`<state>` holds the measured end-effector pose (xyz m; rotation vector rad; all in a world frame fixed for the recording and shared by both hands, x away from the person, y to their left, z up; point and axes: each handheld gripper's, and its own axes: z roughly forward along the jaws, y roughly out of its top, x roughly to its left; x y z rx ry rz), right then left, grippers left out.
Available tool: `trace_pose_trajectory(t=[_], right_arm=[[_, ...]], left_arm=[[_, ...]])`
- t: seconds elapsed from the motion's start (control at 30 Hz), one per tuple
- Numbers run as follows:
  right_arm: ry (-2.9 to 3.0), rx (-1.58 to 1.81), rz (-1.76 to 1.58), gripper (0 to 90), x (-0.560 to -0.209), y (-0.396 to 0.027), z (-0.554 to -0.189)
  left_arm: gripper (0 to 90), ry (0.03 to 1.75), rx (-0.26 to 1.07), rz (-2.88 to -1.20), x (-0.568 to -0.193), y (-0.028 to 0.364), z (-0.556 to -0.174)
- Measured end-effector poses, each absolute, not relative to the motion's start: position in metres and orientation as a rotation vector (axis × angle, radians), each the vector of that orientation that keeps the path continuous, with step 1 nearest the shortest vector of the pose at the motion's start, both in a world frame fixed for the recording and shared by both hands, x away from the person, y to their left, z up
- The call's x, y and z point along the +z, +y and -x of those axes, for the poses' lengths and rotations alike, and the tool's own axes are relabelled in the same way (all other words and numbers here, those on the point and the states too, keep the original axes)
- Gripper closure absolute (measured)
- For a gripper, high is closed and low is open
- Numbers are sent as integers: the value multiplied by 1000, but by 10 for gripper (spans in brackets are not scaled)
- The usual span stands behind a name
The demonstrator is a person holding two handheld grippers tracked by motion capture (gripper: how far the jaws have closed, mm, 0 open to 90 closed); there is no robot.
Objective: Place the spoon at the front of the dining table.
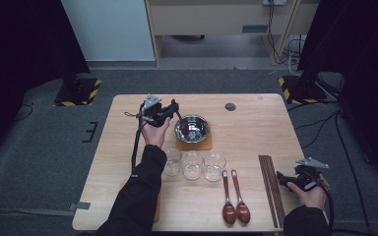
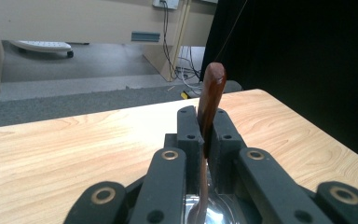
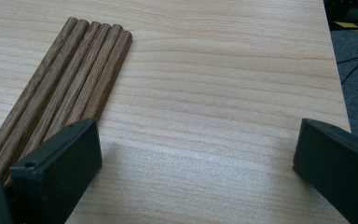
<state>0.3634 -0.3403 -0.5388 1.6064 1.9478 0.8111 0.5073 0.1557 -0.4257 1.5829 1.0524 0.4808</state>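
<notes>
Left gripper [image 1: 173, 109] clamps a wooden spoon [image 2: 210, 100] upright beside the steel bowl [image 1: 192, 128], bowl-end down for placing; right gripper [image 1: 281, 179] rests open near the chopsticks [image 3: 65, 88].

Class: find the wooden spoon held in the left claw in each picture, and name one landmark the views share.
High view: the wooden spoon is upper centre-left, at the steel bowl's left rim.
Left gripper view: centre, its handle rising between the shut jaws.
Right gripper view: not in it.
Shared landmark: the wooden table.
</notes>
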Motion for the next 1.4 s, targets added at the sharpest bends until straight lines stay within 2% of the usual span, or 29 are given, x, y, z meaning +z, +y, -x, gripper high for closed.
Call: trace_pose_trajectory(t=[0.83, 1.4], right_arm=[[1948, 811, -1607, 10, -539, -340, -363], [1948, 811, -1606, 11, -539, -340, -363]], left_arm=[[838, 1099, 456, -1611, -444, 160, -509], [797, 1139, 482, -1633, -449, 172, -508]])
